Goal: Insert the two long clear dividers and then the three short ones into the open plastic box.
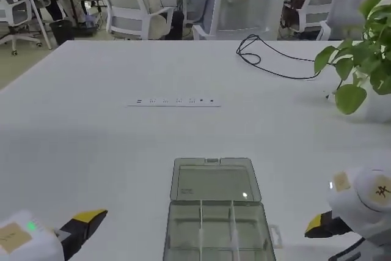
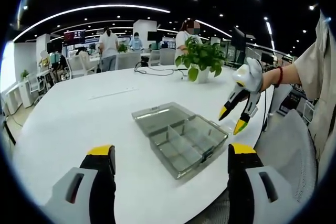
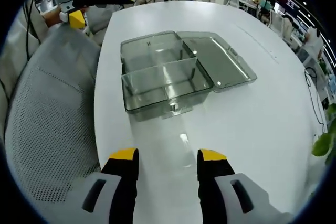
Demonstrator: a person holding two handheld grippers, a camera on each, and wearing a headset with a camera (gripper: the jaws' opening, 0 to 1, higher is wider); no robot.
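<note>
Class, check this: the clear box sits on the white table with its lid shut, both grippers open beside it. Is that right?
Not quite: the lid lies open, flat behind the box, as the head view shows. The rest stands.

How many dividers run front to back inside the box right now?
2: the left divider and the right divider, parallel inside the open plastic box; short cross ones may be hidden.

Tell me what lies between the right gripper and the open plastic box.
A faint clear piece, probably a divider, lies on the white table there, seen in the right gripper view.
</note>
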